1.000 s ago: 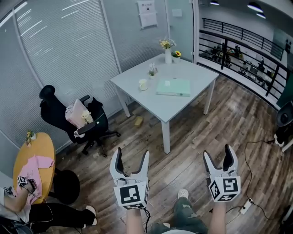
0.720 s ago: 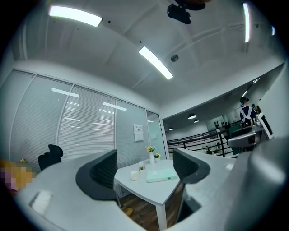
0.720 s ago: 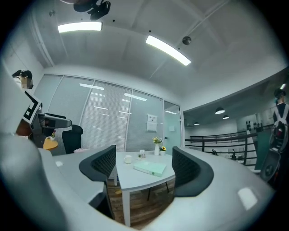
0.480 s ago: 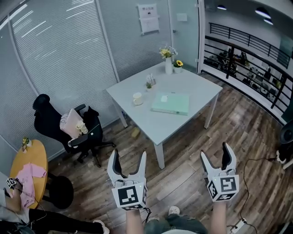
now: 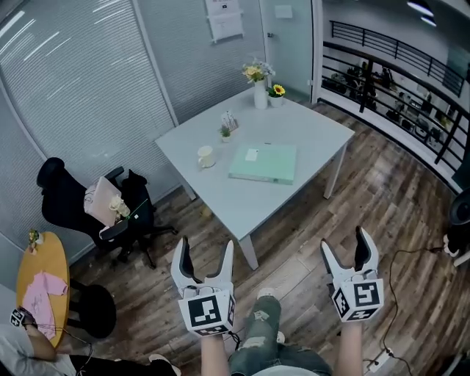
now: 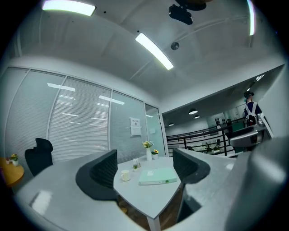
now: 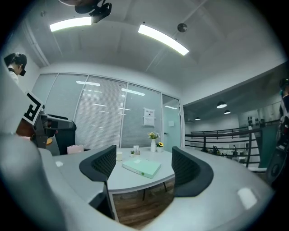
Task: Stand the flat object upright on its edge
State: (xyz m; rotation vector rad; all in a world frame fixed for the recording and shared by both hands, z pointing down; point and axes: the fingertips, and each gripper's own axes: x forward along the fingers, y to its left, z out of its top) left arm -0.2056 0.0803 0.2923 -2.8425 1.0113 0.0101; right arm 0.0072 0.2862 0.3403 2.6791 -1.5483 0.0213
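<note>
Paper notice (image 5: 223, 20) on the glass wall, print too small to read; small white label (image 5: 252, 154) on the flat object, also unreadable. Black-and-white square markers on both gripper cubes, no text. Flat object = mint-green folder (image 5: 263, 163), lying flat on the white table (image 5: 220, 202), near the table's middle, right of a white cup (image 5: 205, 156) and on the near side of a vase with flowers (image 5: 259, 88). Left gripper (image 5: 205, 250) jaws spread, gripping nothing; right gripper (image 5: 344, 246) jaws spread, gripping nothing. Both held low over the wood floor (image 5: 382, 198), short of the table, well apart from the folder. Folder sits ahead of both, showing far off through the gap of the jaws in each gripper view
</note>
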